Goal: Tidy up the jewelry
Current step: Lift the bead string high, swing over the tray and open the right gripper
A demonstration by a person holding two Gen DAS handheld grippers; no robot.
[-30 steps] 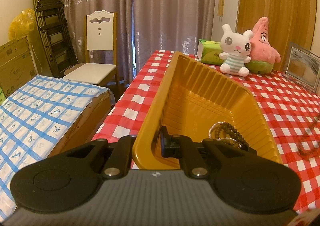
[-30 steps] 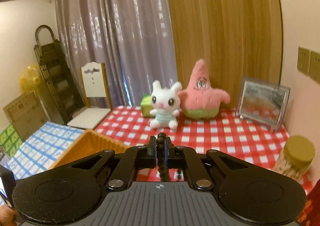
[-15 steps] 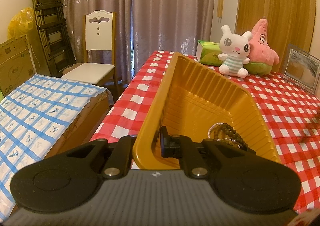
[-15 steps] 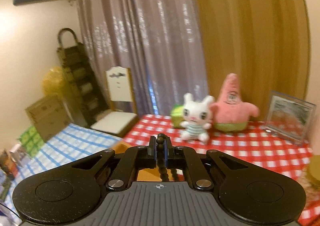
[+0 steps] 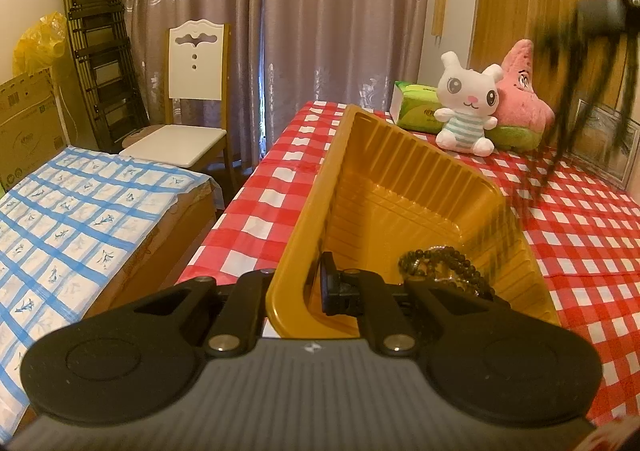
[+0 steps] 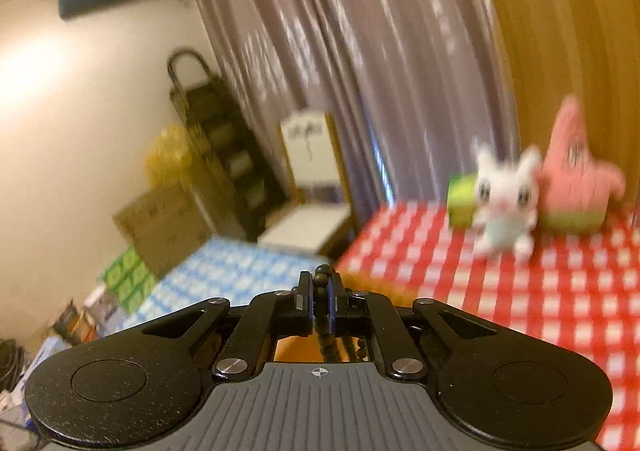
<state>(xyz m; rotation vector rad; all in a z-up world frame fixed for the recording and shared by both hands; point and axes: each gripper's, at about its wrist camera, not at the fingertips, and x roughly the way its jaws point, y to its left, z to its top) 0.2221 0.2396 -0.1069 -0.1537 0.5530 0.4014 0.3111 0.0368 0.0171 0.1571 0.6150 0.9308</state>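
Note:
My left gripper (image 5: 294,287) is shut on the near wall of the orange plastic tray (image 5: 400,187), which stands on the red checked tablecloth. Dark bead bracelets (image 5: 444,265) lie in the tray's near right corner. My right gripper (image 6: 319,301) is shut on a dark bead necklace (image 6: 323,279), whose strand hangs below the fingers. In the left wrist view that necklace (image 5: 568,91) shows as a blurred dark strand dangling at the upper right, over the tray's right rim.
A white rabbit plush (image 5: 466,107), a pink star plush (image 5: 520,91), a green tissue pack (image 5: 416,107) and a framed picture (image 5: 604,139) stand at the table's far end. Left of the table are a blue checked surface (image 5: 80,219), a white chair (image 5: 192,99) and folded ladders (image 5: 100,51).
My right gripper has swung left and up with the necklace, so the strand now hangs by the tray's right rim. The left gripper still holds the tray, nearly unmoved.

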